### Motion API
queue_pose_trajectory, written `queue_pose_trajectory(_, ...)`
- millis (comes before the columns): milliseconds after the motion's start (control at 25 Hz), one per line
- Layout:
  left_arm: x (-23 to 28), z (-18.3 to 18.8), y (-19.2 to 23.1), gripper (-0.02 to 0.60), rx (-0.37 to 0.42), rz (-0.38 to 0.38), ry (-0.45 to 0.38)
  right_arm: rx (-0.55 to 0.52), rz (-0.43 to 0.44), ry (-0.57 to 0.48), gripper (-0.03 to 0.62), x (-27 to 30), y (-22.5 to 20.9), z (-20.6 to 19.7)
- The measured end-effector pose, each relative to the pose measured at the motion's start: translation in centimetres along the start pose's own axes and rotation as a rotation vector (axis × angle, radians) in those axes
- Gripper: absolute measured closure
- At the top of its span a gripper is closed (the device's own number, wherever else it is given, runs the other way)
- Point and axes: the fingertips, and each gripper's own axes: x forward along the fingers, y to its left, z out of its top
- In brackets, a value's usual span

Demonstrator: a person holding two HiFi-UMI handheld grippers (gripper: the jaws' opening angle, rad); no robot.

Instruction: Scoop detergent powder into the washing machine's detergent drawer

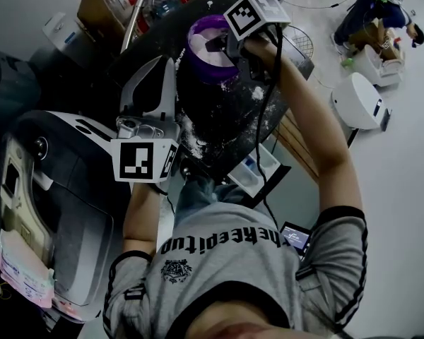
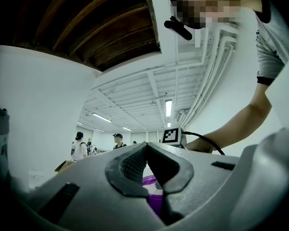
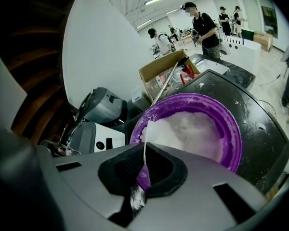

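A purple bowl (image 1: 206,42) of white detergent powder (image 3: 195,129) stands on the black washing machine top (image 1: 219,119). My right gripper (image 1: 218,46) hangs over the bowl's near rim, shut on the thin handle of a white scoop (image 3: 147,131) whose head lies in the powder. My left gripper (image 1: 164,66) is held left of the bowl, shut with nothing between its jaws; in the left gripper view (image 2: 146,149) it points up, with the bowl (image 2: 155,198) just behind. The detergent drawer (image 1: 256,169) stands pulled out below the machine's front edge.
Spilled powder (image 1: 191,129) dusts the machine top. A cardboard box (image 1: 102,6) of items sits behind, a grey appliance (image 1: 63,189) at the left, a white device (image 1: 357,101) on the floor at the right. People (image 3: 204,20) stand far off.
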Motion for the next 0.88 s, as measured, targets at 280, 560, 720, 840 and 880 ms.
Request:
queue_pose_trajectory(280, 0.3, -0.1, 0.1, 0.577, -0.006, -0.014, -0.001, 0.069, 0.05, -0.078, 0.586, -0.9, -0.4, 0.0)
queue_pose_trajectory(560, 0.5, -0.1, 0.0, 0.577, -0.014, -0.034, 0.0, 0.214, 0.207, -0.242, 0.586, -2.7, -0.4, 0.0)
queue_pose_trajectory(720, 0.5, -0.1, 0.0, 0.577, -0.027, -0.038, -0.001, 0.322, 0.288, -0.356, 0.586, -4.1, -0.7, -0.6)
queue_pose_trajectory(840, 0.5, -0.3, -0.1, 0.577, -0.032, -0.039, 0.002, 0.397, 0.353, -0.433, 0.586, -5.1, -0.9, -1.3)
queue_pose_trajectory(880, 0.5, -0.3, -0.1, 0.577, -0.033, -0.039, 0.002, 0.415, 0.37, -0.452, 0.586, -5.3, -0.9, -1.5)
